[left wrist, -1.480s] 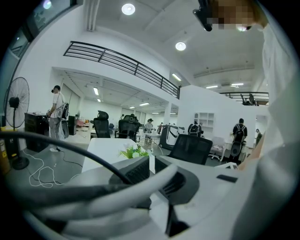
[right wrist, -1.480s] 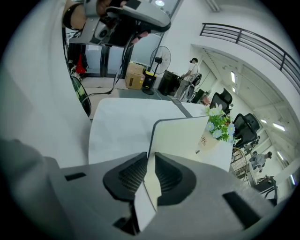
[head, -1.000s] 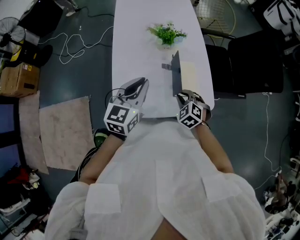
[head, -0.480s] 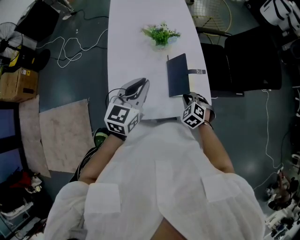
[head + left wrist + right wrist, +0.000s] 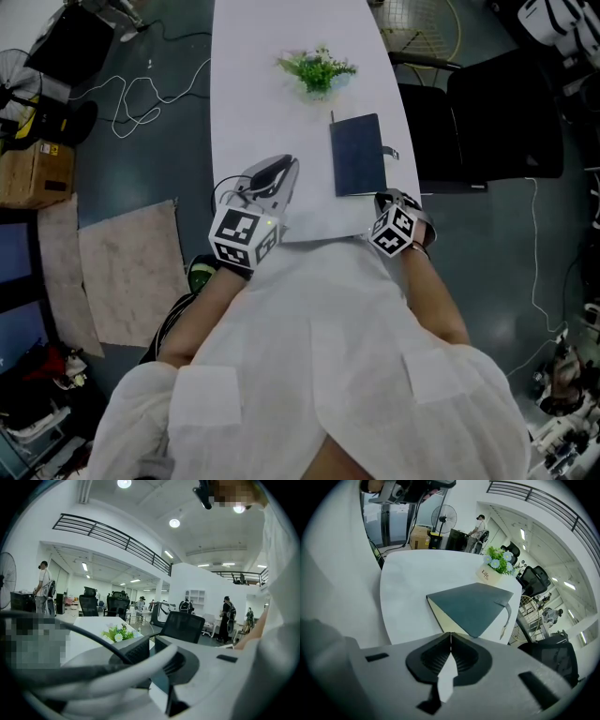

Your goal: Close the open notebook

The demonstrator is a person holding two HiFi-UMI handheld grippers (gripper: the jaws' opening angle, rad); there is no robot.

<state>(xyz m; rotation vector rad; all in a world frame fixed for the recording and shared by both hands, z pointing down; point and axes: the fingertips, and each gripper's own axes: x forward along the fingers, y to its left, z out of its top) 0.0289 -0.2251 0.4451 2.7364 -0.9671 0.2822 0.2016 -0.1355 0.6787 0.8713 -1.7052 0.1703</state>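
Observation:
The dark blue notebook (image 5: 358, 155) lies shut and flat on the white table (image 5: 262, 103), near its right edge; its elastic strap (image 5: 387, 151) hangs loose off the side. In the right gripper view the notebook (image 5: 473, 606) lies just beyond the jaws, cream page edges towards me. My right gripper (image 5: 386, 199) is shut and empty, just short of the notebook's near edge, apart from it; its pads meet in a line (image 5: 450, 634). My left gripper (image 5: 284, 169) hovers over the table's left front, jaws together with nothing between them (image 5: 152, 644); a cable crosses its view.
A small potted plant (image 5: 317, 70) stands behind the notebook. A black office chair (image 5: 487, 122) is close to the table's right side. Cables (image 5: 141, 89), a cardboard box (image 5: 33, 173) and a floor mat (image 5: 127, 267) lie to the left.
The notebook's cover stood upright a second ago; it has dropped flat and the book is closed. My right gripper has drawn back towards me and sunk. The left gripper barely shifted.

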